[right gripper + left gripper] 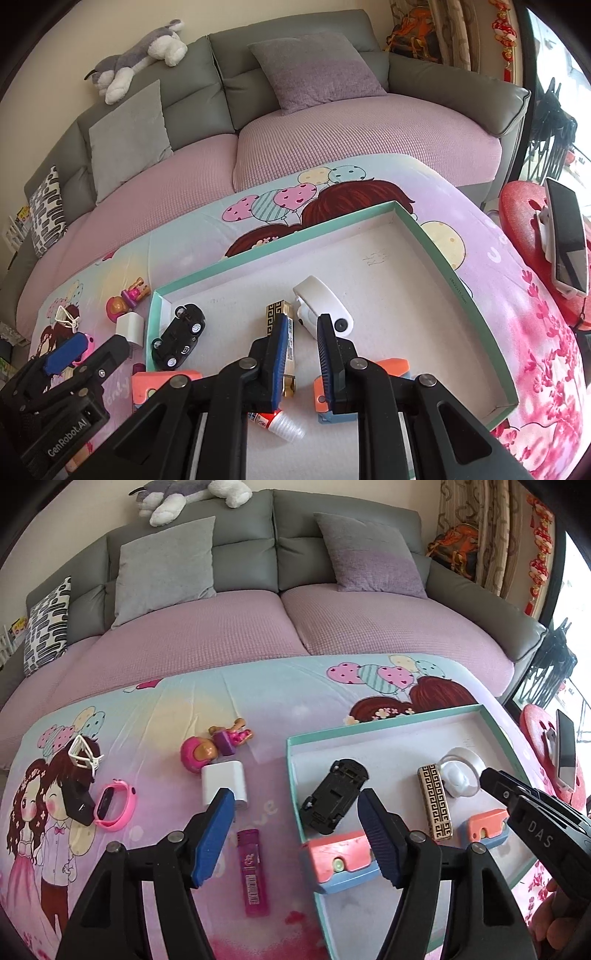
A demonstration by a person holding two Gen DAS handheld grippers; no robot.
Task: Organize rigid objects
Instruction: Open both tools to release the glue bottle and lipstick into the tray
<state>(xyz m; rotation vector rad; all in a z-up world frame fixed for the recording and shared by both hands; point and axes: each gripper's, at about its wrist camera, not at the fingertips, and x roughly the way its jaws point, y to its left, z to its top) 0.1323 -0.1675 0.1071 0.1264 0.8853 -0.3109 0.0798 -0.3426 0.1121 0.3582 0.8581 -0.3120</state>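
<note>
My left gripper (295, 801) is open over the near left corner of the teal-rimmed tray (388, 746), with nothing between its blue pads (214, 834). A black toy car (334, 797) lies upside down in the tray beside the right pad. A gold patterned lighter (436, 805), a white round gadget (460, 771) and two orange-and-blue blocks (340, 860) also lie in the tray. My right gripper (303, 325) is shut over the tray (388, 258), holding nothing, with the gold lighter (279, 314) under its left finger. A small glue bottle (280, 424) lies below it.
On the cartoon cloth left of the tray lie a white charger (225, 782), a magenta lighter (253, 871), a doll (207, 749), a pink watch (114, 806), a black adapter (77, 801) and a white clip (85, 755). A phone (567, 236) stands on a red stool at right. A sofa is behind.
</note>
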